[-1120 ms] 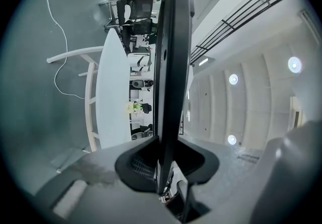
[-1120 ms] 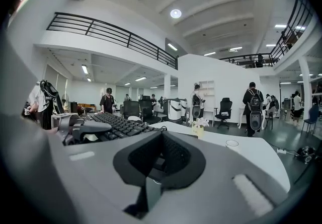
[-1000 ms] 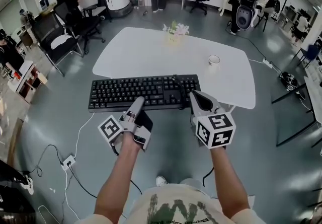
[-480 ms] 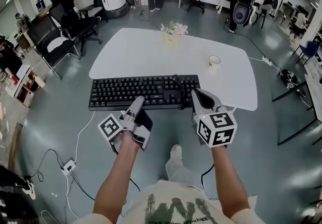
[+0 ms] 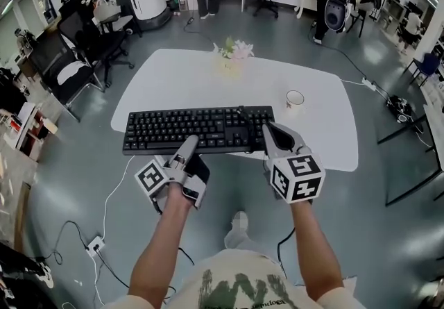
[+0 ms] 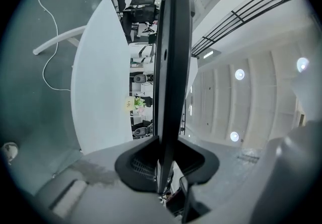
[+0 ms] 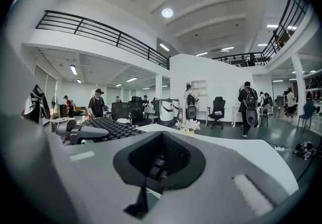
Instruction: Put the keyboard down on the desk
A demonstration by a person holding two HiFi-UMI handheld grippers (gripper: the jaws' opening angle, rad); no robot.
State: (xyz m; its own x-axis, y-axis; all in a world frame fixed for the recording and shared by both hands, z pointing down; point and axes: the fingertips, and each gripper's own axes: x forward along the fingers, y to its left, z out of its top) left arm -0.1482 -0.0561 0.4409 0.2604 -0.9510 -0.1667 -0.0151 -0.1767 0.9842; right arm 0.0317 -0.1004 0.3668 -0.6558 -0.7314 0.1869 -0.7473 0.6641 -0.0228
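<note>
The black keyboard (image 5: 198, 128) hangs level above the near edge of the white desk (image 5: 208, 78), held by its near long side. My left gripper (image 5: 189, 146) is shut on it left of centre; in the left gripper view the keyboard (image 6: 173, 42) shows edge-on as a dark slab clamped between the jaws of the left gripper (image 6: 163, 167). My right gripper (image 5: 274, 137) is shut on the keyboard's near right corner; in the right gripper view the key rows (image 7: 108, 127) run away to the left and a few keys sit inside the right gripper (image 7: 156, 162).
A white mug (image 5: 295, 98) stands at the desk's right, and a small vase of flowers (image 5: 232, 51) at its far middle. Cables and a power strip (image 5: 94, 244) lie on the floor at the left. Office chairs (image 5: 76, 57) and several people stand beyond the desk.
Both grippers have carried the keyboard forward. It was short of the desk's near edge and now overlaps it. The desk, mug and flowers look closer.
</note>
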